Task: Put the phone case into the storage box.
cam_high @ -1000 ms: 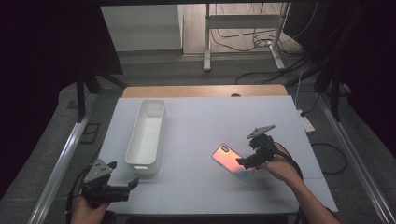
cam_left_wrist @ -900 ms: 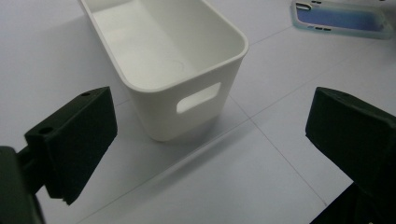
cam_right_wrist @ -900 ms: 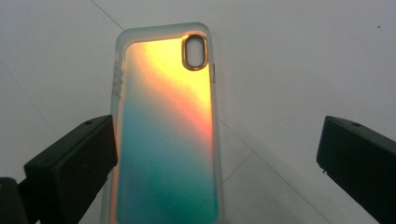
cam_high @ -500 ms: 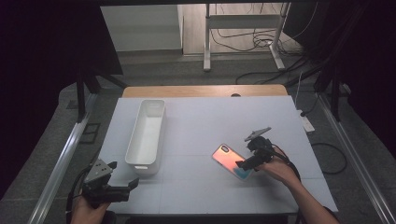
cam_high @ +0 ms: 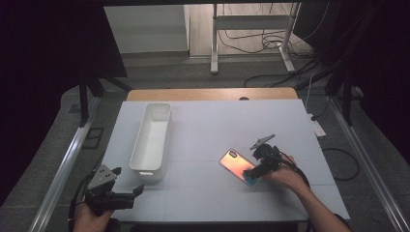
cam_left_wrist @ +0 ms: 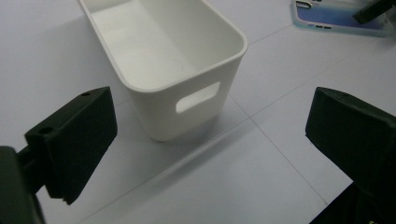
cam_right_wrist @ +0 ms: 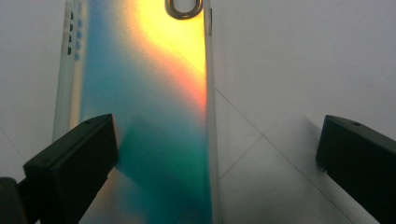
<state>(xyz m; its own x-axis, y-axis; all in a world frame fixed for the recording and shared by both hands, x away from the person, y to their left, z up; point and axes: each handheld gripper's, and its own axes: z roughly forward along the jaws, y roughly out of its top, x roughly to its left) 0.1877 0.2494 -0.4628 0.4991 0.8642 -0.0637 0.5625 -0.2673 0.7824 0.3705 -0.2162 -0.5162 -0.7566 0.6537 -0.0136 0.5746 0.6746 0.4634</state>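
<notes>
Two grippers gape, holding nothing. Right gripper point(cam_high: 252, 170) straddles phone point(cam_high: 237, 164) end on bench point(cam_high: 203, 145); next: centre, close. Left gripper point(cam_high: 126, 193) idles near bin point(cam_high: 151, 140).

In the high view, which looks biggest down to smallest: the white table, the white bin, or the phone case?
1. white table, by far the largest.
2. white bin, long and narrow.
3. phone case, smallest, its near end under the right gripper.
</notes>
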